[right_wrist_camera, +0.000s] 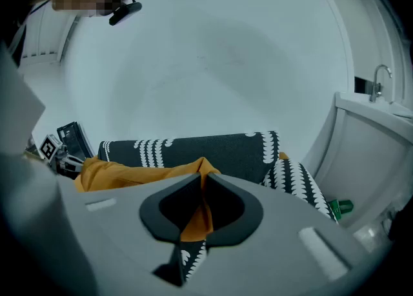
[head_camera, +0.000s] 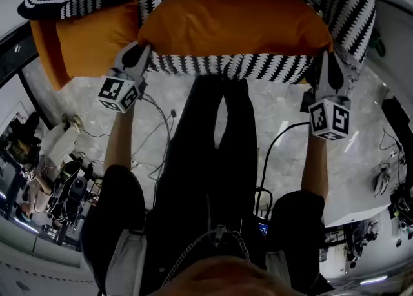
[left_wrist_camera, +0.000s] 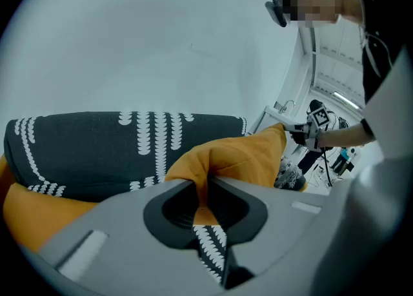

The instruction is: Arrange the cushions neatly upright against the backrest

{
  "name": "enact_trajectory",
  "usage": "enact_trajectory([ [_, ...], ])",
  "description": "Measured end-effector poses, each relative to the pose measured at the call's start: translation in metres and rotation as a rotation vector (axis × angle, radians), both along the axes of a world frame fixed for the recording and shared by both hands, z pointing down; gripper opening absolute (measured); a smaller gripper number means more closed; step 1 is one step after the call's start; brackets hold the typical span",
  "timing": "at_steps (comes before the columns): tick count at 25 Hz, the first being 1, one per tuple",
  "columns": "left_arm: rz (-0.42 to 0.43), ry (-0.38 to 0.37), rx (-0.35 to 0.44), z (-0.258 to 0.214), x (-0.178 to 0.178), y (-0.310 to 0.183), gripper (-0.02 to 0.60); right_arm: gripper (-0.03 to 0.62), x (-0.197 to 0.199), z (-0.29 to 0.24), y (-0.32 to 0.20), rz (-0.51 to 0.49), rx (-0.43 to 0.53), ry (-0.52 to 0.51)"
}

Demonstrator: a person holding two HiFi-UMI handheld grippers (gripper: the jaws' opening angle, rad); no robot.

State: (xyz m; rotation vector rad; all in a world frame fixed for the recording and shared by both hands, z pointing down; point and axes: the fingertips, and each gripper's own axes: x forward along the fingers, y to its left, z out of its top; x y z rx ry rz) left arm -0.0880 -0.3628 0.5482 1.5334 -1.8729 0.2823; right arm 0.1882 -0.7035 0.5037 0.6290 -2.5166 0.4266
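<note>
An orange cushion is held lengthwise between 2 grippers, over the front of a sofa draped in black fabric with white scalloped stripes. The left gripper is clamped on the cushion's left end. In the left gripper view its jaws are almost together, with a fold of orange cloth pinched between them. The right gripper is closed the same way on the right end, with a corner of orange fabric squeezed between its nearly touching jaws. The cushion is stretched between both grips, with the patterned backrest behind it. Whether it touches the seat cannot be told. 1 further orange padded shape is seen at the sofa's left end. A pale marbled floor is visible below.
</note>
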Motion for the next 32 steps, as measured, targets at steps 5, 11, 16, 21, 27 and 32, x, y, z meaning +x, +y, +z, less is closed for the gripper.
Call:
enact_trajectory([
  [5, 0.0, 0.02, 0.013, -0.001, -0.02, -0.025, 0.041, 0.031, -0.015, -0.001, -0.02, 0.008, 0.033, -0.02],
  [11, -0.03, 0.01, 0.041, -0.003, -0.074, -0.058, 0.041, 0.032, -0.076, -0.002, -0.056, 0.099, 0.038, -0.09],
  [16, -0.065, -0.051, 0.054, 0.012, -0.096, -0.074, 0.041, 0.032, -0.1, 0.016, -0.073, 0.188, 0.045, -0.119],
  [21, -0.157, -0.064, 0.086, 0.033, -0.129, -0.118, 0.041, 0.034, -0.134, 0.035, -0.115, 0.219, 0.058, -0.106],
  [27, -0.216, -0.06, 0.102, 0.023, -0.179, -0.14, 0.041, 0.037, -0.185, 0.027, -0.14, 0.22, 0.069, -0.072],
  [32, -0.235, -0.06, 0.081, 0.046, -0.167, -0.171, 0.041, 0.035, -0.174, 0.047, -0.171, 0.235, 0.075, -0.019],
])
